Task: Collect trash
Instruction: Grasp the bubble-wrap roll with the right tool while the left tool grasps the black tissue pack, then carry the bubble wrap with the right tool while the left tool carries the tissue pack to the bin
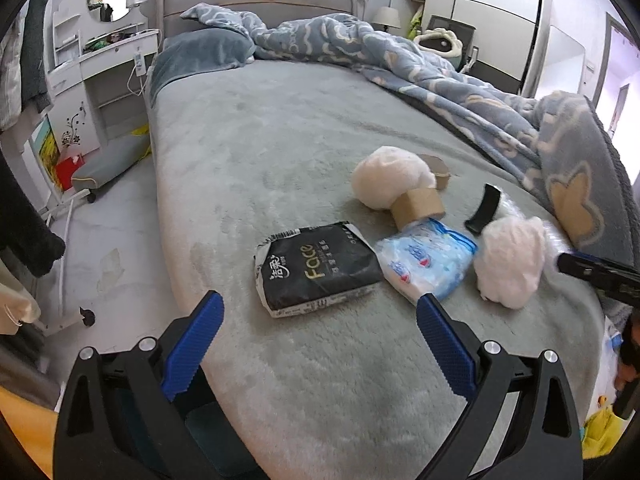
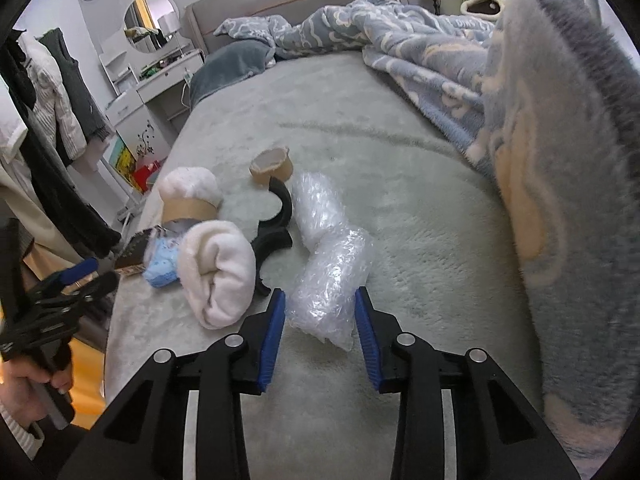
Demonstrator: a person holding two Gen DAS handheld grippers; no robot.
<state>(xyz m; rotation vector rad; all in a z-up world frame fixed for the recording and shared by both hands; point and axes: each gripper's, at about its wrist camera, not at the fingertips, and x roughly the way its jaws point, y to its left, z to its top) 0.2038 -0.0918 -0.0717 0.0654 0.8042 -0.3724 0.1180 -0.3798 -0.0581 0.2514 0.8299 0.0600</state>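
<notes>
Trash lies on a grey bed [image 1: 280,152]. A black "Face" tissue pack [image 1: 318,268] sits just ahead of my open, empty left gripper [image 1: 320,320]. Beside it are a blue tissue pack [image 1: 428,260], a cardboard tape core [image 1: 420,206], two white fluffy wads [image 1: 390,178] [image 1: 510,262] and a black curved piece [image 1: 484,208]. In the right wrist view my right gripper [image 2: 320,316] is open with its fingers on either side of the near end of a bubble wrap roll [image 2: 332,276]. A second tape core [image 2: 272,166] lies further back.
A blue patterned blanket [image 2: 560,160] is heaped along the bed's right side and head. A white dressing table [image 1: 104,60] and a grey stool [image 1: 112,160] stand left of the bed. Clothes [image 2: 60,100] hang at the left. The left gripper shows in the right wrist view [image 2: 80,276].
</notes>
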